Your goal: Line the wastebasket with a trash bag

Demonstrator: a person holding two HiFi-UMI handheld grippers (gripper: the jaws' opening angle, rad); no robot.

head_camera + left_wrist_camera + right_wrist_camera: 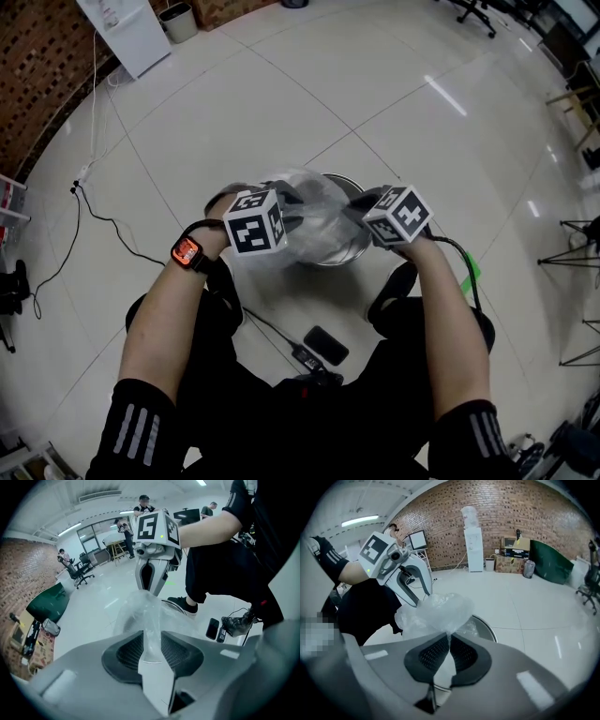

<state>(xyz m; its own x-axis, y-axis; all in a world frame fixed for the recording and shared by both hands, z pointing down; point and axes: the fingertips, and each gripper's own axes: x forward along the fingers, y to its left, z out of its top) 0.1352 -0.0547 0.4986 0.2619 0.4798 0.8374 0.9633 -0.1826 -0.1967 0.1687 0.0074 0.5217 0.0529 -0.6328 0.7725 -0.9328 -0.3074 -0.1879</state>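
A clear plastic trash bag [314, 214] hangs bunched over a round metal wastebasket [349, 251] on the floor in the head view. My left gripper [281, 208] holds its left side, jaws shut on a fold of the film [151, 634]. My right gripper [361, 208] is at the bag's right side, its jaws shut on a pinch of the plastic [449, 632]. From the right gripper view the bag [436, 613] puffs up between both tools, with the wastebasket's rim [486, 629] just behind it. The left gripper [423, 603] shows opposite there, the right one [151, 590] in the left gripper view.
A phone [325, 344] and a cable [281, 337] lie on the tiled floor near my feet. A shoe [392, 289] stands close to the basket's right. A white dispenser [127, 33] and small bin [178, 21] stand far back by the brick wall.
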